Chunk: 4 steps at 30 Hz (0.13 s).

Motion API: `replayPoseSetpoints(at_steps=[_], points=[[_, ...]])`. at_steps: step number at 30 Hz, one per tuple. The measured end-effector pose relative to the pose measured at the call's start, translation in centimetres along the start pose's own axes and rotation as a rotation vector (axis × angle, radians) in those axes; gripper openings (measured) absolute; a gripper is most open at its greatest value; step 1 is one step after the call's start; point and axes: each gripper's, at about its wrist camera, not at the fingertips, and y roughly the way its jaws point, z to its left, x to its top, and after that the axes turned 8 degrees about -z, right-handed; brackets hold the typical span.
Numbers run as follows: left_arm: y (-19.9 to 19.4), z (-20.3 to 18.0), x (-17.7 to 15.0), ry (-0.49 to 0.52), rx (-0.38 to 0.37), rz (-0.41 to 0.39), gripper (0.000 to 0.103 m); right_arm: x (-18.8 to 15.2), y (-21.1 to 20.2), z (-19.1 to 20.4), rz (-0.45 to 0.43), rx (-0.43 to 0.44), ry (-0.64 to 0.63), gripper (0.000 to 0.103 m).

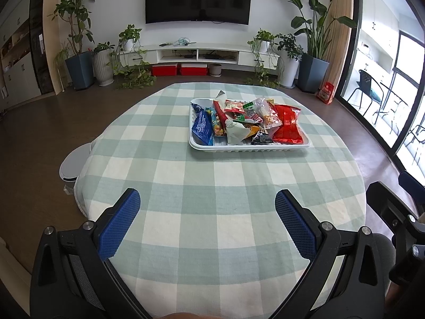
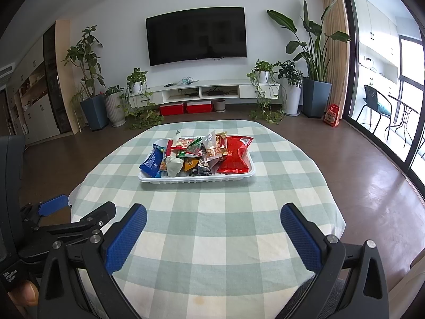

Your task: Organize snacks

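While both tools hang above the near edge of the table [image 1: 186,186], neither holds or touches anything: the left gripper [image 1: 207,220] has its blue-padded fingers [image 1: 120,226] spread wide apart, with only checked tablecloth [image 2: 212,226] showing between them, and the right gripper [image 2: 213,235] stands just as wide, its pads [image 2: 300,236] equally bare. In the right wrist view the left gripper appears just beside the right one, at the table's near left edge. The white tray [image 1: 249,147] sits toward the far edge of the table, well apart from both tools, and it is piled with snack packets [image 2: 196,156] that overlap one another. A blue packet [image 1: 203,126] lies along the tray's left side, a red bag [image 1: 288,126] fills its right side, and a pale cream packet [image 1: 235,133] rests near the tray's front rim between them.
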Motion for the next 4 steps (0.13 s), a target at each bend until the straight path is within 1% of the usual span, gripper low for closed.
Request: replayPoseSetpoints(at_steps=[2, 4], points=[[0.03, 0.02, -0.17, 0.005, 0.011, -0.006, 0.103, 0.12, 0.02, -0.03, 0.002, 0.002, 0.002, 0.103], [0.15, 0.08, -0.44, 0.007, 0.017, -0.011, 0.103, -0.54, -0.08, 0.16, 0.006, 0.003, 0.004, 0.103]])
